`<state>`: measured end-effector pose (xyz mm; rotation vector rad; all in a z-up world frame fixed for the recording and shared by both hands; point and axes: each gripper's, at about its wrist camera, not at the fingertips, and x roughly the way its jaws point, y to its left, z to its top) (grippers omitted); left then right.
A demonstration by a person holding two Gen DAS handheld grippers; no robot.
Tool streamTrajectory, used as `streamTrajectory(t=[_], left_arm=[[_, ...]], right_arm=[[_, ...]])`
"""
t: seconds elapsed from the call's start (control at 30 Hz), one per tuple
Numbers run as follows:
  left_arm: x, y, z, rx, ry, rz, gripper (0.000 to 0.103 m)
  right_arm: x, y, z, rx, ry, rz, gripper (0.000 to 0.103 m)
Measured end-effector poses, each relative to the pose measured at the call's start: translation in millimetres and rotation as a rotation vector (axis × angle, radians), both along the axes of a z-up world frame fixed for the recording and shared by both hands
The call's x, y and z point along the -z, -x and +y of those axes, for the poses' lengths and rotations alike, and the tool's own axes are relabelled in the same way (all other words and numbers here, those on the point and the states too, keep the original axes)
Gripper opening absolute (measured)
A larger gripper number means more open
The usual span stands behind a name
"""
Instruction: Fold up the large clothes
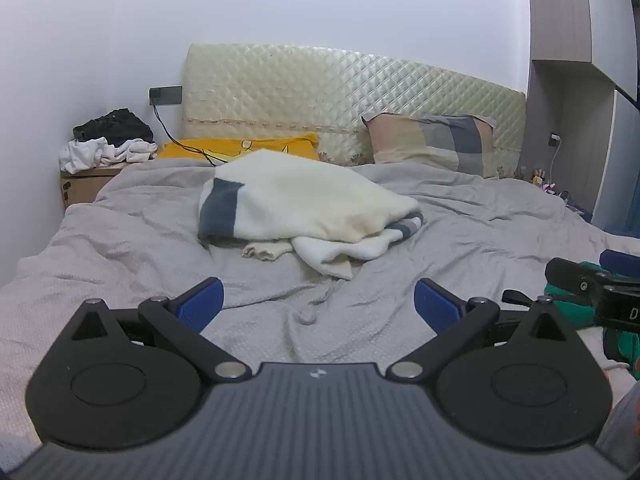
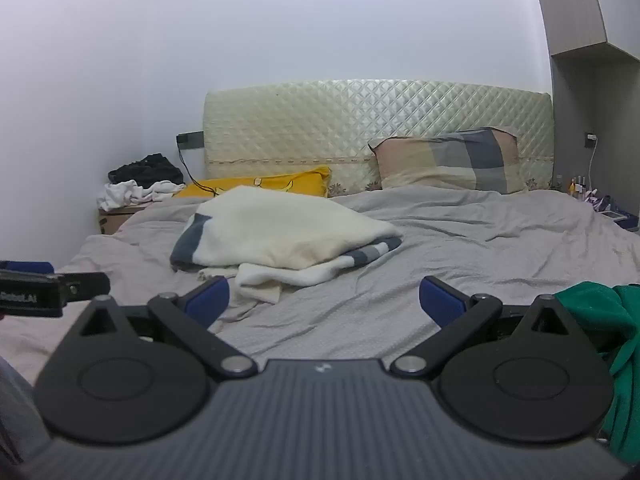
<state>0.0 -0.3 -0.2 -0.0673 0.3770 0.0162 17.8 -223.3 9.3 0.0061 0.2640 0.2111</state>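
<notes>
Both grippers are held low over a bed covered with a wrinkled grey sheet. In the left wrist view, the left gripper is seen at the bottom of the frame with its blue pads spread wide and nothing between them but bare sheet; it is released. In the right wrist view, the right gripper stands likewise at the bottom of the frame, its jaws fully parted and nothing grasped.

A cream knitted garment with dark grey-blue bands is lying crumpled in the middle of the bed, at the centre of both views, well apart from both grippers. One banded edge is turned up at its left side, and a striped part is tucked beneath it at the right. A green garment is bunched at the lower right of the right wrist view, just beside the right gripper.

At the head of the bed a quilted cream headboard is set against the wall. A yellow pillow is lying to the left and a checked pillow is propped to the right. In the left of the frame, black and white clothes are piled on a bedside cabinet.
</notes>
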Motion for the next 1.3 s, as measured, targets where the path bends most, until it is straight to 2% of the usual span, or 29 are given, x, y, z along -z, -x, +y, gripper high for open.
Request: streamTrajectory(t=[0.43,1.3], left_arm=[[-8.9,2.0,1.0,-0.007,0.011,0.001,0.103],[-8.0,11.0,-0.7,0.001,0.01,-0.018,0.103]], right_arm=[[1.6,0.4,0.4,-0.001,0.005,-0.001,0.103],[-3.5,7.9,-6.5,0.02,0.01,-0.011,0.103]])
